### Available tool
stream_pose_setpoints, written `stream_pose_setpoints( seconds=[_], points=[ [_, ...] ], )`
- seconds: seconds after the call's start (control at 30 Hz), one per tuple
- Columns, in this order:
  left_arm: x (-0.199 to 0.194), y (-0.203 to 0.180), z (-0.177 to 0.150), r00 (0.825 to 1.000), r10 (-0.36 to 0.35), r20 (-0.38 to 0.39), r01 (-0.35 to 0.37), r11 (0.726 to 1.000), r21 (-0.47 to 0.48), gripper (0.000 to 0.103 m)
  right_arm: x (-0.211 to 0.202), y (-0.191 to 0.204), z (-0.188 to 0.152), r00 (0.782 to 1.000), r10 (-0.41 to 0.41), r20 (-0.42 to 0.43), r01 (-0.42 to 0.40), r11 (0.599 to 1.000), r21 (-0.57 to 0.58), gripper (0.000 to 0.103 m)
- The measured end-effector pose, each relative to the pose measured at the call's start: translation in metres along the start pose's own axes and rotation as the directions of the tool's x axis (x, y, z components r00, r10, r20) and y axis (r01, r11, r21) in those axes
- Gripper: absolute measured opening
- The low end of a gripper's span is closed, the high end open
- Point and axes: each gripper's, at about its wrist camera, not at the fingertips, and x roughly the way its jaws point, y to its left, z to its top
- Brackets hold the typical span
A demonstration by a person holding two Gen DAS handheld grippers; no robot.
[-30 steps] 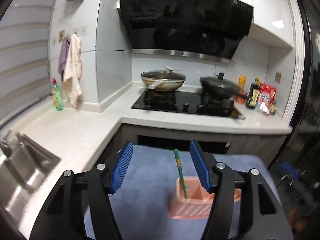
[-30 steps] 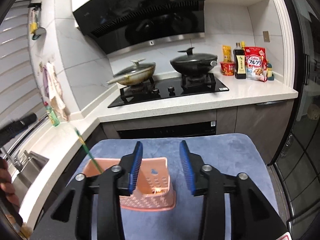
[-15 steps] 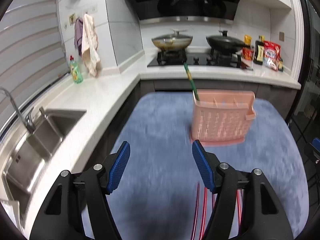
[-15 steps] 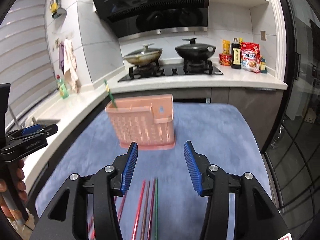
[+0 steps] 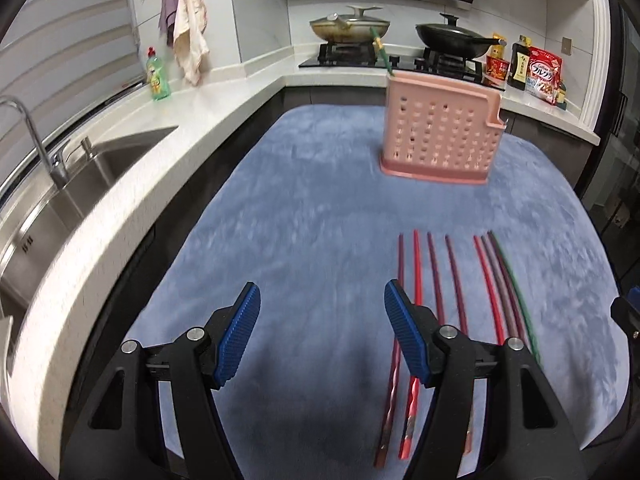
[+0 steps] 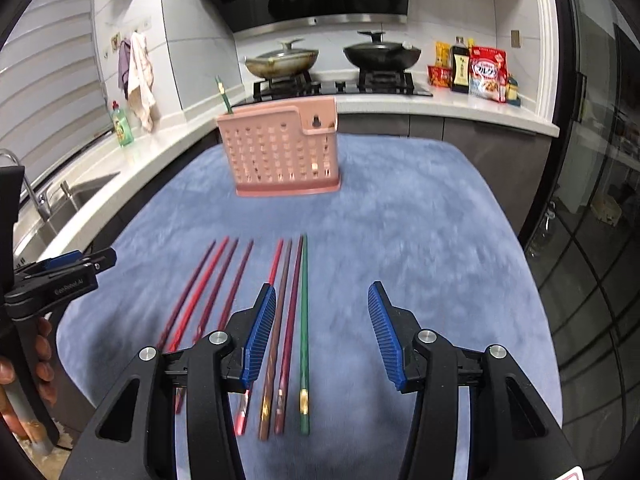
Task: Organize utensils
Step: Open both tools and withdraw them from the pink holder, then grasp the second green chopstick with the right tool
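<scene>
A pink perforated utensil holder (image 5: 440, 136) (image 6: 282, 152) stands upright at the far side of a blue mat (image 5: 320, 220) (image 6: 400, 240). One green chopstick (image 5: 382, 54) (image 6: 224, 94) sticks out of its left end. Several red, maroon and brown chopsticks (image 5: 452, 280) (image 6: 224, 280) and one green chopstick (image 6: 305, 320) (image 5: 518, 280) lie side by side on the near mat. My left gripper (image 5: 320, 336) is open and empty above the mat, left of the chopsticks. My right gripper (image 6: 322, 334) is open and empty above the green chopstick's right side.
A white counter (image 5: 120, 168) with a steel sink (image 5: 60, 184) and tap runs along the left. A green soap bottle (image 5: 157, 76) and hanging towels (image 5: 190, 28) are there. The stove with two pans (image 6: 332, 60) and food packets (image 6: 480, 68) lie behind the mat.
Both grippers have pulled back from the holder and tilted down. The row of chopsticks on the near mat has come fully into view. Both grippers stay open.
</scene>
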Motion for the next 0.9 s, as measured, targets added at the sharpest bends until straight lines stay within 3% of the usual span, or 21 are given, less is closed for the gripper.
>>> stream_pose_setpoints(
  seconds=[0.43, 0.73, 0.9],
  points=[
    [0.014, 0.003, -0.051, 0.997, -0.007, -0.075, 0.007, 1.000, -0.006, 0.062, 0.023, 0.001, -0.048, 0.996, -0.003, -0.085, 0.003, 1.000, 0.001, 0.044],
    [0.022, 0.004, -0.065, 0.994, -0.015, -0.110, 0.013, 1.000, -0.017, 0.062, 0.039, 0.006, -0.067, 0.991, 0.003, -0.136, -0.006, 1.000, -0.021, 0.023],
    [0.023, 0.005, -0.068, 0.992, -0.017, -0.121, 0.015, 1.000, -0.021, 0.062, 0.047, 0.008, -0.073, 0.987, 0.014, -0.161, -0.018, 1.000, -0.021, 0.017]
  ],
)
